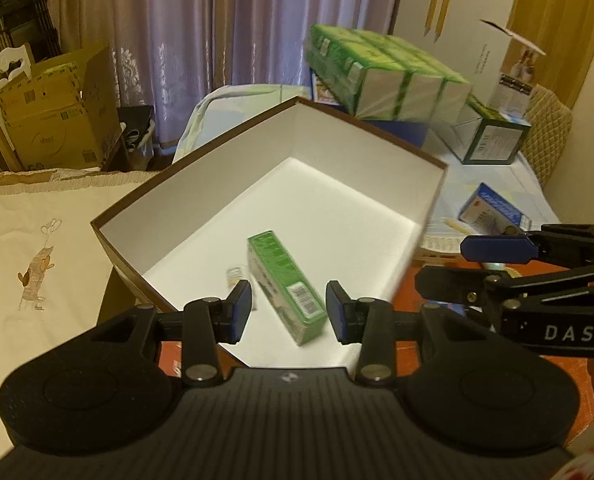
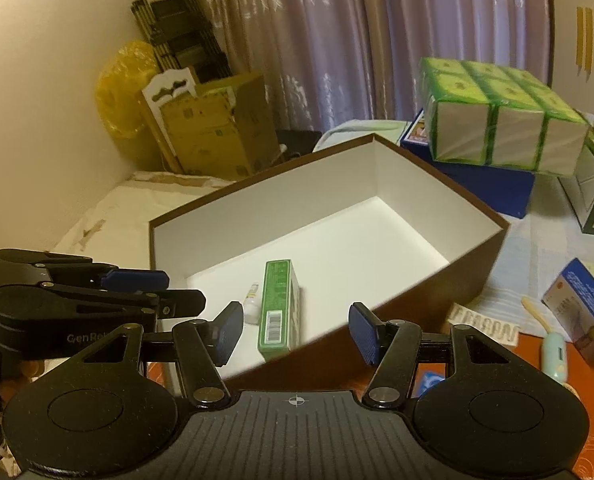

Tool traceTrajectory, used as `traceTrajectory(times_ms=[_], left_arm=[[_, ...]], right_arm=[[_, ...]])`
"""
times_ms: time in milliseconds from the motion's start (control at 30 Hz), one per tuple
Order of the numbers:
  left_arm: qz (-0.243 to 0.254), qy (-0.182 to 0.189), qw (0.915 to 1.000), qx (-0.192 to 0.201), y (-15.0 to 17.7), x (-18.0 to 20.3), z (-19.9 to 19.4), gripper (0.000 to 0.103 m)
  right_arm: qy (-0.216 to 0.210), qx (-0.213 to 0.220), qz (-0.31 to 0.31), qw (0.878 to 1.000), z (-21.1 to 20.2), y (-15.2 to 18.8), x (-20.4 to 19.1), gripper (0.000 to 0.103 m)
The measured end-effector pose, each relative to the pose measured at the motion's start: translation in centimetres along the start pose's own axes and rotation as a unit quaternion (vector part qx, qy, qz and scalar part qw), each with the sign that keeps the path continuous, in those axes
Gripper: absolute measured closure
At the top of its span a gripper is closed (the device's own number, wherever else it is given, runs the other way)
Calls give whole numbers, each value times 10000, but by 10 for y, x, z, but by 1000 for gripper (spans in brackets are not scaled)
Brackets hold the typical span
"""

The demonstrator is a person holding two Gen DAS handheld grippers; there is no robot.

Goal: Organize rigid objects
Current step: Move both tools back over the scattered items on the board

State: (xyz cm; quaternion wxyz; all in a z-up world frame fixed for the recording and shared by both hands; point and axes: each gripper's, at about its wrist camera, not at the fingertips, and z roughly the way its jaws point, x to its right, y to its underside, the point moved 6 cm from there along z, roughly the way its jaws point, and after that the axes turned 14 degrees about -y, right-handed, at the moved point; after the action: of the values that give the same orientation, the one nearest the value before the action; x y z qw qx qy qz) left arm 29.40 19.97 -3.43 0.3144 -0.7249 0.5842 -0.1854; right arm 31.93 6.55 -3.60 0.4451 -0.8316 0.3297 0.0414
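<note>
Distance is what the coming move turns on: both grippers hang over the near corner of the brown cardboard box with white lining, while the loose items still outside it lie off to the right. The left gripper has its jaws parted with nothing between the pads; the right gripper stands wider apart, equally empty. Inside the box a long green carton lies flat on the floor near the front corner, its long axis running away from the fingers, with a small white bottle just beside it on the left. Outside, on the table to the right, a blue and white carton and a pale mint tube-shaped object lie near each other. I judge the right gripper nearer to both, so it should reach rightward.
</note>
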Motion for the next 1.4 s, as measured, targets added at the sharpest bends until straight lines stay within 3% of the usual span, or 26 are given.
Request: traceTrajectory(times_ms=[367,933,1400], left_arm=[[178,267,9995,68,28,60,-36,64],[769,551,9940,-542,86,145,-22,64],[1063,710,9892,-720,100,187,-7,57]], right_arm=[[31,-102,-190,9998,-66,47,21,42],[457,-590,606,9954,-131,118,93,42],[641,-676,926,9913,-149,140,126,42]])
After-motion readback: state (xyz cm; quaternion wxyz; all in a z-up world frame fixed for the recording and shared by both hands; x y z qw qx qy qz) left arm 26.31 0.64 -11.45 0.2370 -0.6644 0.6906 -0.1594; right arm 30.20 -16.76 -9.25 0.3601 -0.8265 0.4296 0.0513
